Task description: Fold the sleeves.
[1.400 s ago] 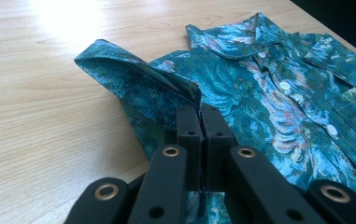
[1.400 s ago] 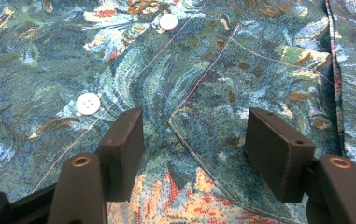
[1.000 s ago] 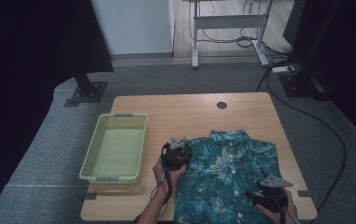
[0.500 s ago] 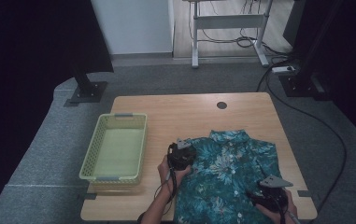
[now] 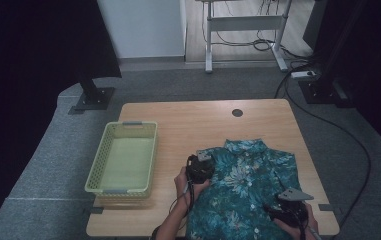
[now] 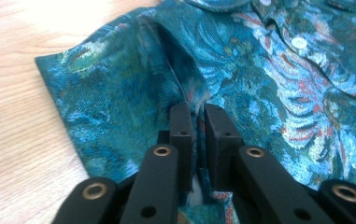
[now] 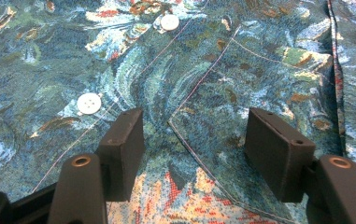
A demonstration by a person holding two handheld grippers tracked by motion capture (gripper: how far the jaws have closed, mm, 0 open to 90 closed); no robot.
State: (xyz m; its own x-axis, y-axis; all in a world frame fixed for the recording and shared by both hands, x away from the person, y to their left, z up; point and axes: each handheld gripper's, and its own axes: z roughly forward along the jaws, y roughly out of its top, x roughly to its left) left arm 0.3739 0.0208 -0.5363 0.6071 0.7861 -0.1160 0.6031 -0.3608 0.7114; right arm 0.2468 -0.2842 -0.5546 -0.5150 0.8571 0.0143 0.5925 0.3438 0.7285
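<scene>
The left gripper (image 6: 198,116), two blocky black jaws, is pinched tight on a raised fold of the teal floral-print button-up shirt (image 6: 259,84) near its left sleeve, the woven cloth drawn up into a ridge between the jaws. In the high view this left gripper (image 5: 199,169) sits at the shirt's (image 5: 248,190) left shoulder. The right gripper (image 7: 194,140) hovers with its jaws spread wide over the shirt front (image 7: 213,56), above the stitched outline of a chest pocket, with two round white buttons to its left; whether the jaws touch the cloth cannot be told. In the high view the right gripper (image 5: 290,207), with its grey three-cornered plate, is at the shirt's near right part. The shirt lies flat on the near right of the light wooden table (image 5: 188,120), collar toward the far side. A rectangular pale green plastic mesh basket (image 5: 105,150) stands on the table's left, well apart from the shirt.
</scene>
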